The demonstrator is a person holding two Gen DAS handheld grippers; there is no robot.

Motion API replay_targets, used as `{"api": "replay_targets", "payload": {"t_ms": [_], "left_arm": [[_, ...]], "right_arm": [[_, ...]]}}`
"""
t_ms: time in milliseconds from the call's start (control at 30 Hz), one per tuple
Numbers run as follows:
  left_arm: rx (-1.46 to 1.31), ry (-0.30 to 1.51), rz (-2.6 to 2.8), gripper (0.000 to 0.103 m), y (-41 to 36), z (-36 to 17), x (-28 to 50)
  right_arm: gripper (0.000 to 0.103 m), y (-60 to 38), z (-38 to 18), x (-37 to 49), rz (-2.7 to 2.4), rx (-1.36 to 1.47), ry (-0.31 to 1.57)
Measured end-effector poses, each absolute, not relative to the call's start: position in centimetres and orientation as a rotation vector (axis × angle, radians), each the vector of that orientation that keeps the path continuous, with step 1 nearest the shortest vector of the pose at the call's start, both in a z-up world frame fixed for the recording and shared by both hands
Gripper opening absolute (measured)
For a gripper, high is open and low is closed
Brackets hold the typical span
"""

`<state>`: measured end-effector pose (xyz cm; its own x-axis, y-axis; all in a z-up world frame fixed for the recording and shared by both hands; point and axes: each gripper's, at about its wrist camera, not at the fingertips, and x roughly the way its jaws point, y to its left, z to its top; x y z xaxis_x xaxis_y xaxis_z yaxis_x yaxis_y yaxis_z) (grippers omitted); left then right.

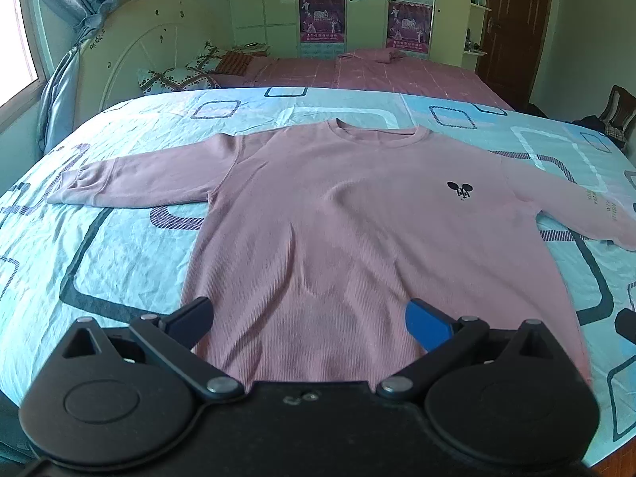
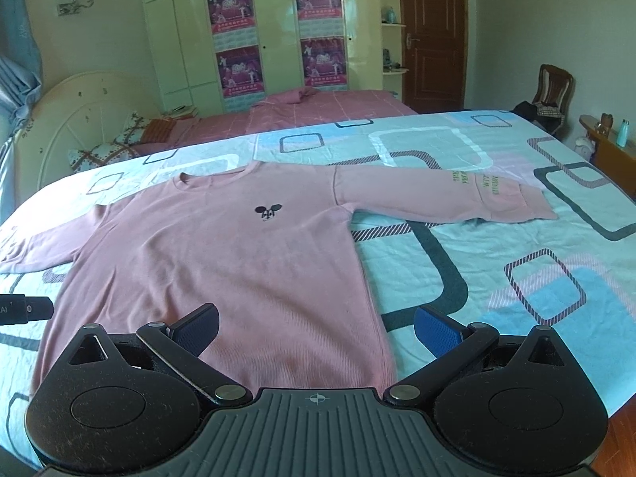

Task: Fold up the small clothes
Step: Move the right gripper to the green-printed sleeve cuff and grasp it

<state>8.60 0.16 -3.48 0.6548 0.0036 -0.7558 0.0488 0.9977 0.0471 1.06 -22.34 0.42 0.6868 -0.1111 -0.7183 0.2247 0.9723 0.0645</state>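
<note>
A pink long-sleeved sweatshirt (image 1: 338, 218) with a small black mouse logo lies flat, front up, on the bed, both sleeves spread out sideways. It also shows in the right wrist view (image 2: 222, 262). My left gripper (image 1: 310, 318) is open and empty, hovering over the hem near its middle. My right gripper (image 2: 316, 328) is open and empty over the hem's right corner. The left gripper's edge (image 2: 26, 310) shows at the far left of the right wrist view.
The sweatshirt lies on a light blue bedsheet (image 2: 516, 270) with square patterns. Behind it is a pink bed (image 2: 318, 111) with a white headboard (image 1: 147, 47), wardrobes, a brown door (image 2: 431, 31) and a chair (image 2: 552, 87). The bed's right edge drops to a wooden floor.
</note>
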Motion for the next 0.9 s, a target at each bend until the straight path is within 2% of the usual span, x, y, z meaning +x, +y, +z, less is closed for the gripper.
{"api": "replay_targets", "payload": {"t_ms": [500, 900], "left_arm": [[0.084, 0.878, -0.077, 0.102, 2.8, -6.3, 18.4], [0.086, 0.880, -0.090, 0.102, 2.0, -9.0, 23.5]], "right_arm": [[0.103, -23.9, -1.1, 8.2, -0.365, 0.213, 0.768], [0.102, -31.7, -2.4, 10.9, -0.505, 0.313, 0.731]]}}
